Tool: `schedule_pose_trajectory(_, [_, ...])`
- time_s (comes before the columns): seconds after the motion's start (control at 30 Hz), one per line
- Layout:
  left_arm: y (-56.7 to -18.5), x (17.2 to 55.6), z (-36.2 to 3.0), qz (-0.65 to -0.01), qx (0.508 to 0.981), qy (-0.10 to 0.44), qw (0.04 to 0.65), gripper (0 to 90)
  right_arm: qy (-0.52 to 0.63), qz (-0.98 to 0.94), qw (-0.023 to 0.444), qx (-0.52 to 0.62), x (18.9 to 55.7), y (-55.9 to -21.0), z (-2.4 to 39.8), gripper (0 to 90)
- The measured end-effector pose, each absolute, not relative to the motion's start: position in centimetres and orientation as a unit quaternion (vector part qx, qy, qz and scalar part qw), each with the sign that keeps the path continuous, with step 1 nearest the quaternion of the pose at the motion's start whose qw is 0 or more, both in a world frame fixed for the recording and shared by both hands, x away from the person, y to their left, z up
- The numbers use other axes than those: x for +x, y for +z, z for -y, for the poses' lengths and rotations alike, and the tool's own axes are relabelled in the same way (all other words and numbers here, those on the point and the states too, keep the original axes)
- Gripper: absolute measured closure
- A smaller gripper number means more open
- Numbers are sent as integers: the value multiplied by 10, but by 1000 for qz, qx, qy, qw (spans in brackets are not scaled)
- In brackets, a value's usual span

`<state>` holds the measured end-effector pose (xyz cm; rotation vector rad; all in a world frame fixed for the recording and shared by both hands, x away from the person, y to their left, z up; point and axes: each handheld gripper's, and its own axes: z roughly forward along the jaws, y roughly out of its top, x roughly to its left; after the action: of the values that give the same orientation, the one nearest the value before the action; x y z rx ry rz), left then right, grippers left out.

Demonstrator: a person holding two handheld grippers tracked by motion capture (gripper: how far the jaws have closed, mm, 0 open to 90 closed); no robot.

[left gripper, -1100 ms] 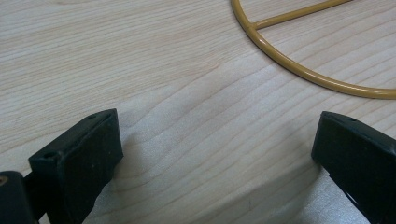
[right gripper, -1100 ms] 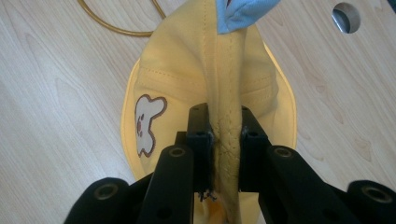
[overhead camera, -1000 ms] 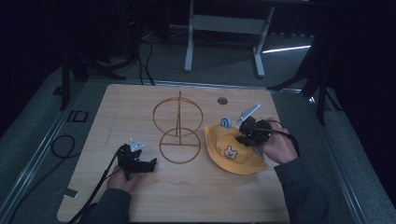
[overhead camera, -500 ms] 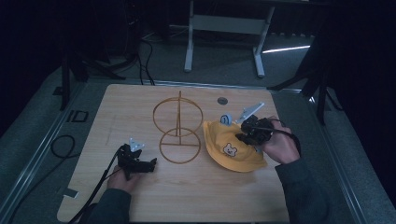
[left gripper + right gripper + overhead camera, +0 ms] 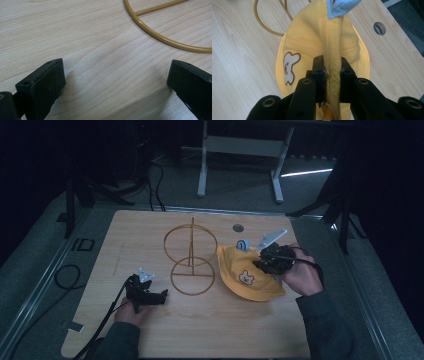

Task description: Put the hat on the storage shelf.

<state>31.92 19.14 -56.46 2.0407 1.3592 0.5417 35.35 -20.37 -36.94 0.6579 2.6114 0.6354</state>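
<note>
Now your right gripper (image 5: pixel 267 261) has its jaws closed on a fold of the small yellow fabric hat with a bear patch (image 5: pixel 247 279); in the right gripper view the pinched fold (image 5: pixel 331 72) stands up between the two black jaws. The hat lies on the light wooden surface (image 5: pixel 210 330), just to the right of the gold wire stand with two rings (image 5: pixel 191 255), and its brim is near the stand's lower ring. A light blue ear-shaped piece (image 5: pixel 242 244) rises from the far part of the hat. A round hole (image 5: pixel 238 227) in the surface is behind the hat. Your left gripper (image 5: pixel 150 295) rests on the surface at the near left side of the stand, with its jaws wide apart and holding nothing. In the left gripper view, the base ring of the stand (image 5: pixel 160 37) lies ahead of these jaws, not touching them.
</note>
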Motion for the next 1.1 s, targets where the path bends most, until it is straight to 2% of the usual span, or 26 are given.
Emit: schedule_pose_trajectory(1.1, [-565, 319, -191, -514, 773, 205, 310, 19, 285, -900, 220, 245, 348, -350, 216, 794])
